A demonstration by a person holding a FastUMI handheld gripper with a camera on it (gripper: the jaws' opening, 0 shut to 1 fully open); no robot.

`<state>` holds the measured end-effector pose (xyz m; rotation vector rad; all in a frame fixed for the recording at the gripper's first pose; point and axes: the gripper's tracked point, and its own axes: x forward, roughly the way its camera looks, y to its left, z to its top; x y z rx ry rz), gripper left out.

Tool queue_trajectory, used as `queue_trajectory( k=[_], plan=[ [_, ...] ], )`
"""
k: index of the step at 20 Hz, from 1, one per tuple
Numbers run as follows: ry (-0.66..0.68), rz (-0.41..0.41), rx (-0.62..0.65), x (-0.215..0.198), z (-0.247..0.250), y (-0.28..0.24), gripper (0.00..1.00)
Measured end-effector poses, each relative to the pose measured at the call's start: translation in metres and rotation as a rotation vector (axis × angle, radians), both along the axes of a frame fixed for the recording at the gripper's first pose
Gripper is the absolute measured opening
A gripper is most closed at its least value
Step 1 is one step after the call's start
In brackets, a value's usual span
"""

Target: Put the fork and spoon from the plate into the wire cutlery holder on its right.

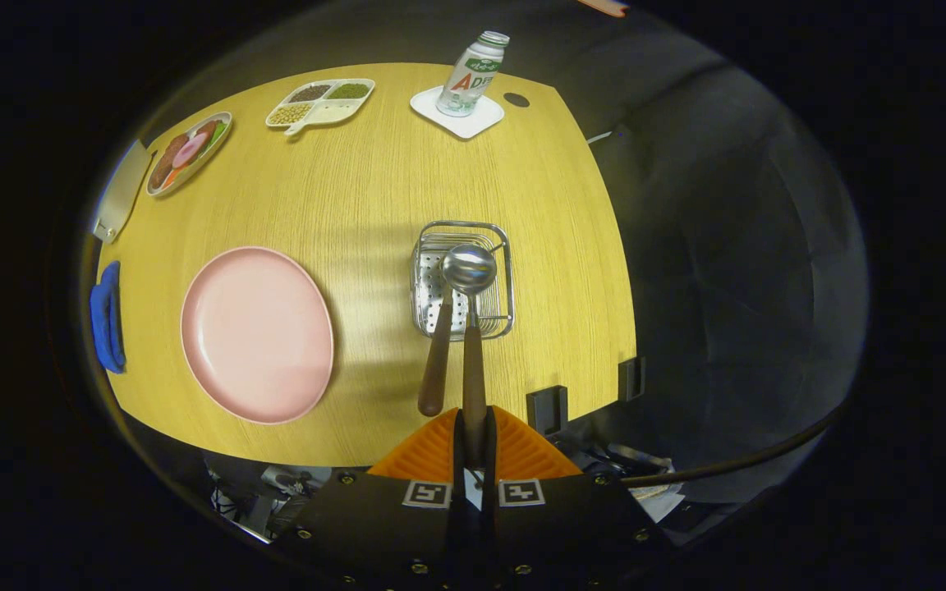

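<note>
shiny steel spoon with brown wooden handle (470,328) over square chrome wire cutlery holder (462,279), bowl up | wooden-handled fork (437,361) leaning in holder | orange ribbed tongs (473,439) pinching spoon handle | round matte pink plate (257,333) bare, left of holder | wood-grain counter (374,189) edge near right of holder

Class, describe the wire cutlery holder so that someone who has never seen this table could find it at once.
Start at the wooden table and find the big pink plate. Right of it, just beyond the gripper, stands the wire cutlery holder. It is the one shiny metal basket, with two wooden-handled utensils over it, the spoon clamped between the orange fingers.
</note>
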<state>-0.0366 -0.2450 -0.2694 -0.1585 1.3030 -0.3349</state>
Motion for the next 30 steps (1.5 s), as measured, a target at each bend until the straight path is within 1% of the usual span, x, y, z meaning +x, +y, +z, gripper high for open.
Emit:
queue_trajectory(
  k=[8,10,12,14,19,22,25,27,30],
  plan=[
    [0.018,0.002,0.030,0.005,-0.004,-0.003,0.07],
    [0.009,0.003,0.032,0.009,-0.003,-0.003,0.13],
    [-0.004,0.000,0.035,0.009,0.000,-0.003,0.16],
    [-0.011,-0.004,0.040,0.009,0.000,-0.003,0.26],
    [-0.051,-0.014,0.046,0.008,0.008,-0.001,0.26],
    [-0.153,-0.010,0.048,0.021,0.025,0.002,0.26],
    [-0.315,0.019,0.043,0.041,0.050,0.008,0.26],
    [-0.451,0.050,0.030,0.057,0.075,0.015,0.26],
    [-0.696,0.091,0.006,0.076,0.129,0.031,0.26]
  ],
)
